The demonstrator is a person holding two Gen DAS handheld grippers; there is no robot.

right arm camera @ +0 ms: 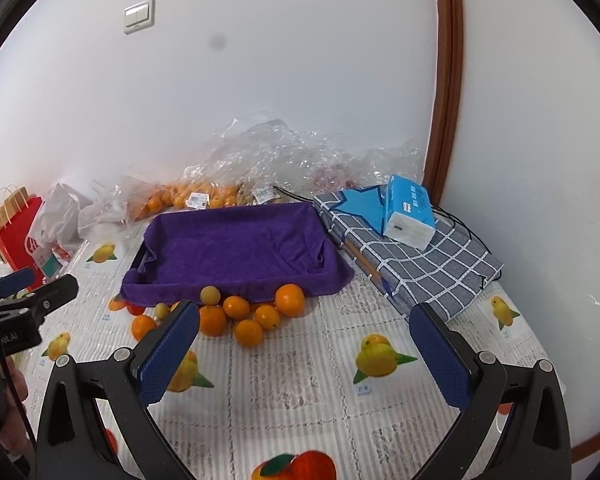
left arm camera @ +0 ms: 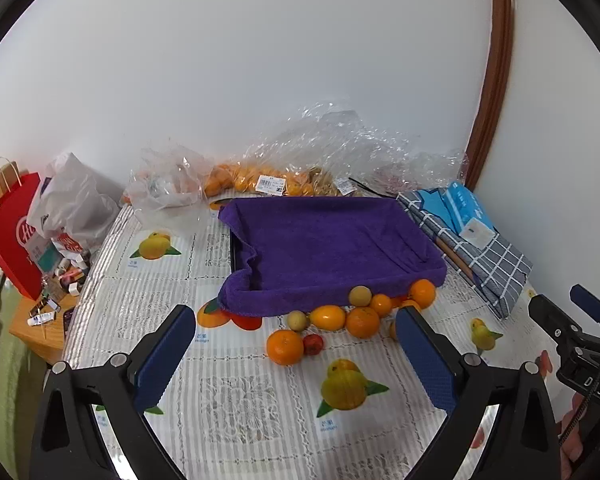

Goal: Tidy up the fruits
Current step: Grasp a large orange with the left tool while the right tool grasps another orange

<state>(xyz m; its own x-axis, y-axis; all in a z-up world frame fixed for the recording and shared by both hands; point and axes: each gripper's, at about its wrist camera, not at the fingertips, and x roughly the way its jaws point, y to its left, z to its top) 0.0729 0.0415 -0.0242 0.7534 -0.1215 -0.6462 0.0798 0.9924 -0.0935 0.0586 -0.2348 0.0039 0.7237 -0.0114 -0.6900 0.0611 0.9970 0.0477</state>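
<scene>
Blue-padded left gripper [left arm camera: 296,354] and right gripper [right arm camera: 304,350] fingers spread wide, holding nothing. Beyond, loose oranges [left arm camera: 362,322] on table [left arm camera: 236,400], some half hidden under purple towel-lined tray [left arm camera: 324,240]. Farther, bagged fruit [left arm camera: 252,178] blurred behind crinkled plastic.

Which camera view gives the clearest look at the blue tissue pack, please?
The right wrist view: the tissue pack shows whole, lying on the checked cloth. In the left wrist view it sits farther toward the edge, stretched and less distinct.
</scene>
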